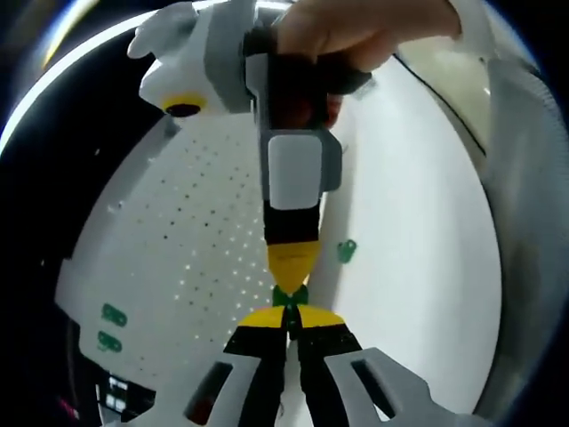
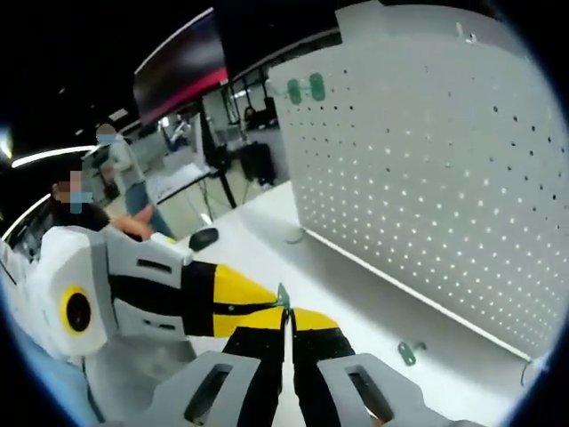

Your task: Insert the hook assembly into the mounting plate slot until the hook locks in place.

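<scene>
two grippers share one green hook, board not yet reached

in the left gripper view the left gripper (image 1: 289,322) has its jaws drawn together at the tips, with a small green hook (image 1: 290,296) just ahead of them. the right gripper (image 1: 292,267) comes down from the top of that view and meets the same hook tip to tip. in the right gripper view the right gripper (image 2: 289,322) also shows jaws together, a sliver of the hook (image 2: 282,294) at the tips, and the left gripper (image 2: 262,307) entering from the left to touch it. which pair carries the hold i cannot tell.

the pegboard (image 2: 427,169) stands ahead and right of the right jaws, well apart from the hook. two green hooks (image 2: 305,89) already sit near its upper edge, and a loose hook (image 2: 407,353) lies on the table (image 2: 267,240) right of the jaws.

my reading: this looks like a handover or regrip. settle one firm hold before the other lets go, keep the prongs facing the board, then approach square to a hole row and press until it seats.
</scene>
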`<control>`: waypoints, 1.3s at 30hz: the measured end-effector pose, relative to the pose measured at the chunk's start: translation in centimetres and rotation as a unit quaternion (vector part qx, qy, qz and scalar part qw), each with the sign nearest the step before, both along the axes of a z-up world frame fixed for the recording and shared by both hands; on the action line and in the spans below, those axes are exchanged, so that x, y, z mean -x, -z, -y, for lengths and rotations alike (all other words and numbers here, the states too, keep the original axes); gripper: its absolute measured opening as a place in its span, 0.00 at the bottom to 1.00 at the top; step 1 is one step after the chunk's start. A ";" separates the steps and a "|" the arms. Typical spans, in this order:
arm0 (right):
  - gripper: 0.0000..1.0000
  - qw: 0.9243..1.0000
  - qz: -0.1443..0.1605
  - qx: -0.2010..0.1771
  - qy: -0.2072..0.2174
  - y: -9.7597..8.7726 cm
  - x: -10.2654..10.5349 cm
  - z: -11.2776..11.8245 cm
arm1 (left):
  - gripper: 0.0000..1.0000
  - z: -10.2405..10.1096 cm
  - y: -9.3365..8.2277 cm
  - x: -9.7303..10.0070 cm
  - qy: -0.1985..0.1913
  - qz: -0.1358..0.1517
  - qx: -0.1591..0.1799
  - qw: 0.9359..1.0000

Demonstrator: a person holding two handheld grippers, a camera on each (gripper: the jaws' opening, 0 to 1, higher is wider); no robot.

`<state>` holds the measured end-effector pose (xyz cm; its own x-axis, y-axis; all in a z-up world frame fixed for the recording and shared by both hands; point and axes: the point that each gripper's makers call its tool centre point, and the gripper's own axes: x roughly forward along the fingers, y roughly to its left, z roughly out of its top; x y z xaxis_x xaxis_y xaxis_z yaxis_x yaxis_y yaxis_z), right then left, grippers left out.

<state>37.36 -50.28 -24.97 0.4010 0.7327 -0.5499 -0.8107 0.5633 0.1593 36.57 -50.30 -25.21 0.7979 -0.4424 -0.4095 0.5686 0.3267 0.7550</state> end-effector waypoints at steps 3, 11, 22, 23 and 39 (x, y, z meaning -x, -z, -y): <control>0.00 1.000 0.007 -0.004 -0.004 -0.3 -0.1 -0.1 | 0.03 -0.1 -0.2 0.0 -0.001 -0.001 0.011 1.000; 0.07 0.998 0.052 -0.012 -0.012 -1.7 -0.2 0.1 | 0.03 -0.4 -0.3 0.1 -0.010 -0.013 0.043 0.999; 0.25 0.996 0.089 -0.012 -0.014 -2.8 -0.4 1.4 | 0.03 -1.1 -1.2 -0.4 -0.037 -0.062 0.164 0.984; 0.27 0.996 0.091 -0.014 -0.013 -2.9 -0.3 1.5 | 0.03 -1.1 -1.4 -0.4 -0.038 -0.069 0.185 0.980; 0.41 0.990 0.137 -0.045 0.000 -6.0 0.6 2.8 | 0.03 -3.3 -4.6 -1.8 -0.078 -0.104 0.355 0.926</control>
<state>36.78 -53.07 -18.95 0.5261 0.7736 -0.3531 -0.8303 0.5571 -0.0166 38.38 -47.02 -20.58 0.8108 -0.5458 -0.2115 0.5823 0.7887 0.1971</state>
